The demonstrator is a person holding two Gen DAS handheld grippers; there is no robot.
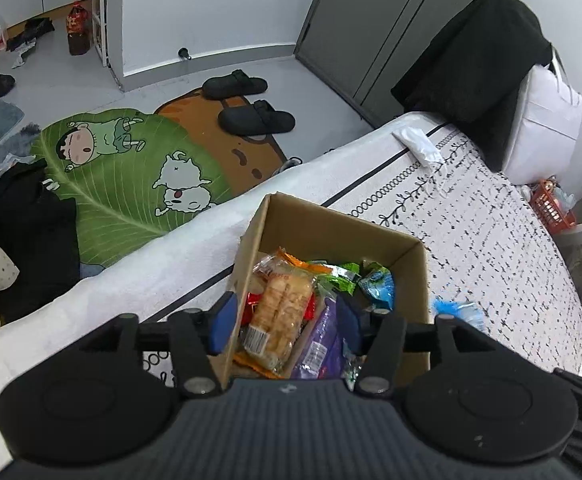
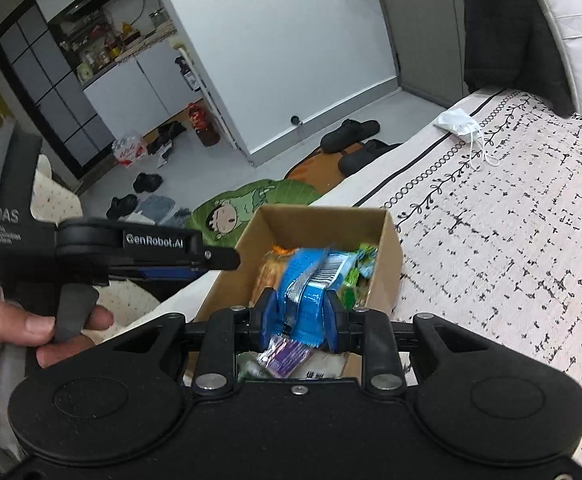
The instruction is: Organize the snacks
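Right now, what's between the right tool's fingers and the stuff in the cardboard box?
A blue snack packet, pinched in the right tool, hangs over the cardboard box; the right wrist view shows it.

Left gripper (image 1: 287,322) angled steeply down, jaws parted, pads pressing on nothing, one blue finger (image 1: 223,326) outside a box wall, the other inside. Right gripper (image 2: 302,318) tilted down, jaws clamped on a blue packet (image 2: 307,280). Left hand (image 2: 19,332) wrapped round its gripper's handle, fingers curled on the trigger
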